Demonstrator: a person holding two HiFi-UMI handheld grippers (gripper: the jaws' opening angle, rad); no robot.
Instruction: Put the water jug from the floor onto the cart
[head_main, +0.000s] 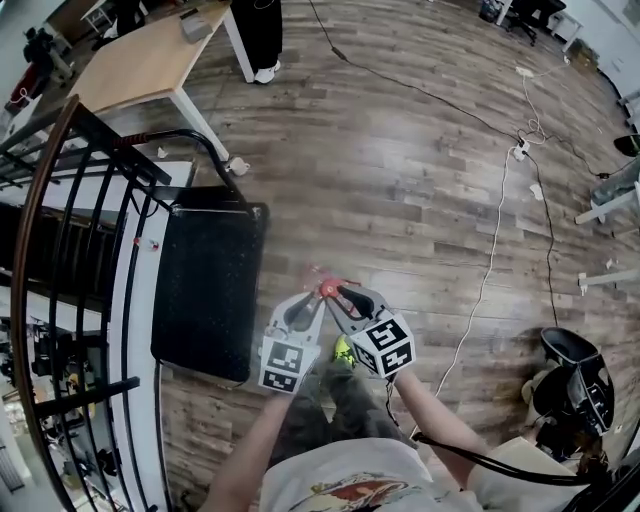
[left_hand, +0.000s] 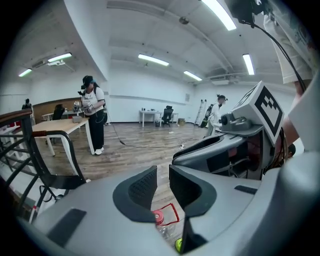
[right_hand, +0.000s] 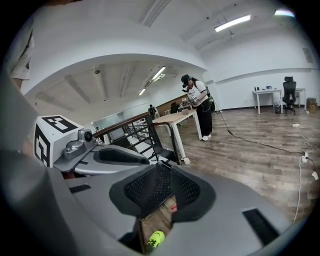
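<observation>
While both grippers hang side by side at lower centre of the head view, the clear plastic water jug with red cap and handle (head_main: 326, 289) stands on the wood floor directly under their tips, apparently upright.

Left gripper (left_hand: 162, 186): jaws slightly apart, empty.

Right gripper (right_hand: 161, 195): narrow gap, empty.

Neither is nearer.

The black flat cart (head_main: 205, 290) lies to the left.

No readable print, only square markers.
</observation>
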